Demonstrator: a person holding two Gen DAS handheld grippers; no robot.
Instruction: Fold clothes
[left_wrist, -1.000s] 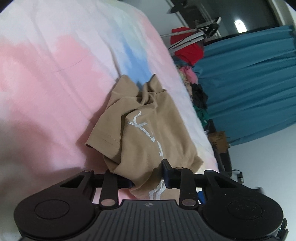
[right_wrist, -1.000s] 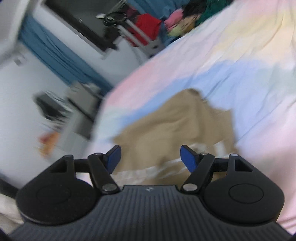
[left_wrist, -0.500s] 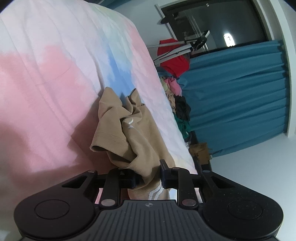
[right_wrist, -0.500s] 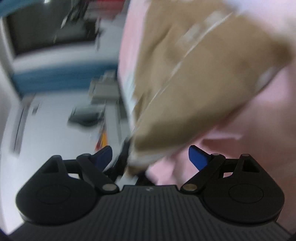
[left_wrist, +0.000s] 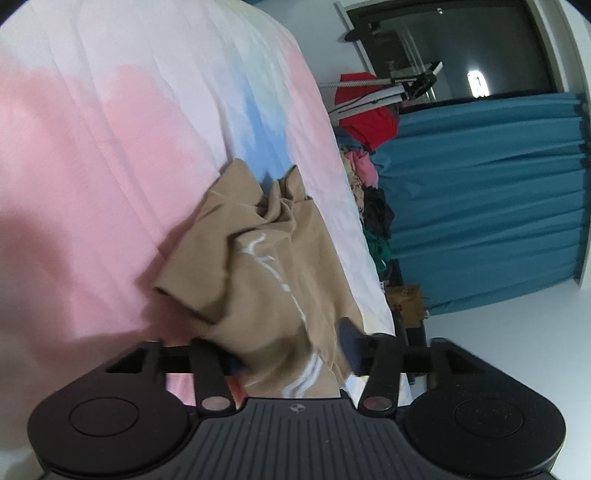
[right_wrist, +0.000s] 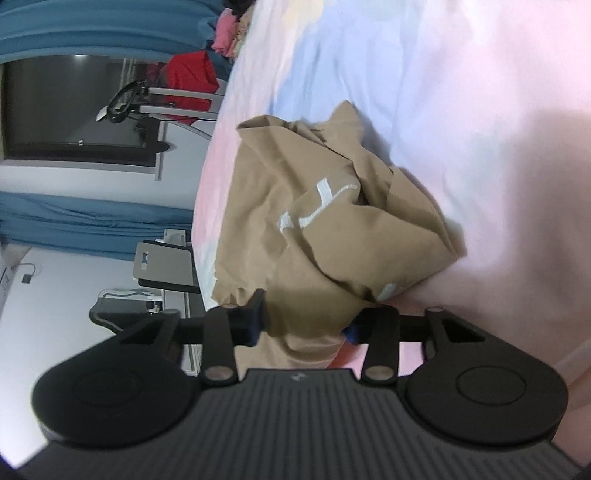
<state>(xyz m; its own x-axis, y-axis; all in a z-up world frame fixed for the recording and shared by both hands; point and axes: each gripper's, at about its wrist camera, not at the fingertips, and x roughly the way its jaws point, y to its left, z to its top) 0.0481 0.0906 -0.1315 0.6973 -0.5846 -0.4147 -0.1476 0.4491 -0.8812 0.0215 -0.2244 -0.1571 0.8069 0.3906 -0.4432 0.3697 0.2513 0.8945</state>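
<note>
On pastel bedsheet (left_wrist: 110, 129), crumpled tan shirt (left_wrist: 266, 266), teal curtains (left_wrist: 480, 203) beyond

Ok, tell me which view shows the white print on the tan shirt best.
The right wrist view: the white print lies sharp and unobstructed on top of the crumpled tan shirt. In the left wrist view the print runs as a blurred streak down towards the gripper, partly lost in folds.

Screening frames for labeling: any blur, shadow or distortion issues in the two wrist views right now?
Left wrist view: tan shirt is soft and smeared near the left claw, whose jaws are opening; a dark shadow falls on the pastel bedsheet at left; strong fisheye bends the blue curtain. Right wrist view: shirt mostly sharp, sheet washed out at right, a shadow patch there too.
</note>
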